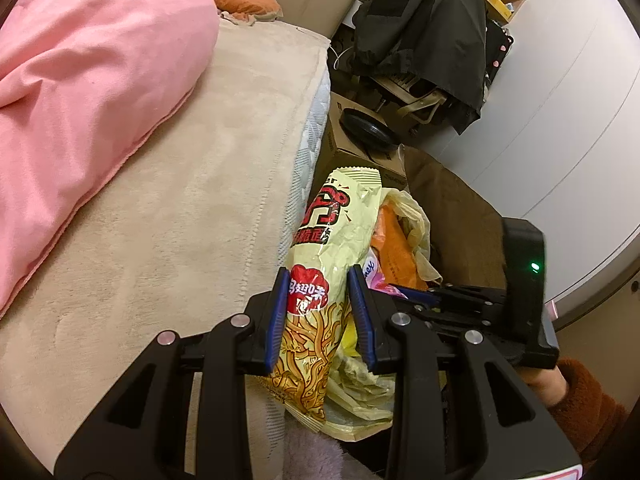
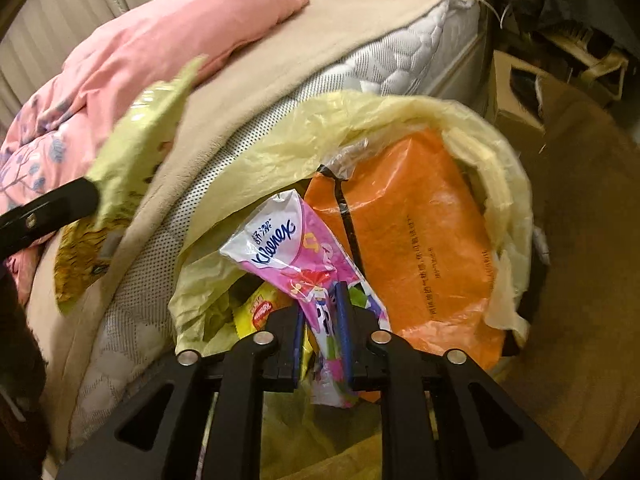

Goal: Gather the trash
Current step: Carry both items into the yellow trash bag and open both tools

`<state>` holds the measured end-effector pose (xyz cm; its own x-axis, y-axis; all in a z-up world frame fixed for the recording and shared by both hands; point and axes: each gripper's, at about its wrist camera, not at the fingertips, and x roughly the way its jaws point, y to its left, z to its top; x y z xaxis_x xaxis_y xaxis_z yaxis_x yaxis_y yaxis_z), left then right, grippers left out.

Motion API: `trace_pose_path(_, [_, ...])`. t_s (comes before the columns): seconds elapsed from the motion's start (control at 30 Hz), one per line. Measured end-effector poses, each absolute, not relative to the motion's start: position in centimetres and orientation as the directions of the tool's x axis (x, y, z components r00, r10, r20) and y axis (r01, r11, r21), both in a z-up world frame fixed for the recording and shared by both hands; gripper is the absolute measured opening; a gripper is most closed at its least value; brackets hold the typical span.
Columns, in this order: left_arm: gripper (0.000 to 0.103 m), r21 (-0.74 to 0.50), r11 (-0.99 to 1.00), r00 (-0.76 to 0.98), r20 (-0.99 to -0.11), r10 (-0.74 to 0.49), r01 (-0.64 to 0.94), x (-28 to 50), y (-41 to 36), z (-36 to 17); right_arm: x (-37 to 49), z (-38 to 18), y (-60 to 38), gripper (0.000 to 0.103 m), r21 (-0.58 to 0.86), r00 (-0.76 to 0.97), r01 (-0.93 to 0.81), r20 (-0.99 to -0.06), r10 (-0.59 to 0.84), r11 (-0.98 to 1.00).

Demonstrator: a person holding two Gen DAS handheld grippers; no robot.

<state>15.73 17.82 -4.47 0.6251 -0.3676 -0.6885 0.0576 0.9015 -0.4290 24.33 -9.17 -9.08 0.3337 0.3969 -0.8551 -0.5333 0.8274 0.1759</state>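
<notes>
**Now: snack bag in your left tool, tissue wrapper loose in the right**

Right now your left tool point(image 1: 320, 312) is clenched on a snack bag point(image 1: 320, 280), its blue pads pressing the bag's sides near the red label. That bag stands upright just beside the bed point(image 1: 180, 220), over the mouth of the bin bag point(image 2: 360, 120). Your sleeve point(image 1: 588, 412) shows at the lower right of the left view.

Your right tool point(image 2: 322, 336) points down into the yellow bin bag, which sits against the side of the mattress point(image 2: 400, 60). A pink and white tissue wrapper point(image 2: 288, 248) lies between its pads, but the pads stand a little apart from it, so the wrapper is released rather than pinched. It rests on the other rubbish inside, leaning against a large orange packet point(image 2: 420, 232). A small yellow and red wrapper point(image 2: 260, 308) lies deeper in, to the left of the tool.

On the bed a pink quilt point(image 1: 92, 80) is bunched up, well apart from both tools.
</notes>
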Motion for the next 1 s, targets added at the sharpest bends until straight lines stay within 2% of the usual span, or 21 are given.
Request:
trace_pose_path(0.03, [0.029,-0.428,0.901,0.624,-0.688,-0.37,0.063,15.8,17.6,-4.4,24.2,-8.7,-9.6,0.04,0.175,0.343,-0.536,-0.849,0.402,0.826])
trace_pose_path(0.1, [0.029,-0.427,0.902,0.625,-0.686,-0.374,0.071,16.0,17.1,-4.2,23.6,-7.8,-10.5,0.051,0.172,0.367,-0.531,-0.836,0.408,0.83])
trace_pose_path(0.13, [0.029,-0.426,0.901,0.624,-0.685,-0.377,0.076,16.1,16.7,-4.1,23.5,-7.4,-10.9,0.053,0.171,0.377,-0.525,-0.831,0.409,0.833])
trace_pose_path(0.43, [0.029,-0.412,0.897,0.551,-0.717,-0.427,0.159,18.0,10.7,-5.5,21.3,-2.2,-19.4,0.054,0.148,0.565,-0.391,-0.741,0.363,0.909])
trace_pose_path(0.57, [0.029,-0.355,0.921,0.498,-0.777,-0.385,0.159,19.8,7.9,-7.7,20.8,-0.5,-24.3,0.054,0.173,0.632,-0.31,-0.697,0.339,0.935])
trace_pose_path(0.77, [0.029,-0.216,0.965,0.446,-0.856,-0.262,0.152,22.2,4.4,-10.7,19.3,0.0,-30.1,0.054,0.228,0.681,-0.214,-0.663,0.312,0.95])
trace_pose_path(0.9, [0.03,-0.162,0.976,0.438,-0.874,-0.21,0.145,22.9,3.5,-11.9,18.2,-0.6,-32.6,0.054,0.241,0.692,-0.168,-0.662,0.289,0.956])
trace_pose_path(1.0, [0.031,-0.168,0.976,0.445,-0.87,-0.212,0.137,22.8,3.1,-11.9,17.1,-1.2,-34.3,0.055,0.235,0.692,-0.145,-0.67,0.268,0.961])
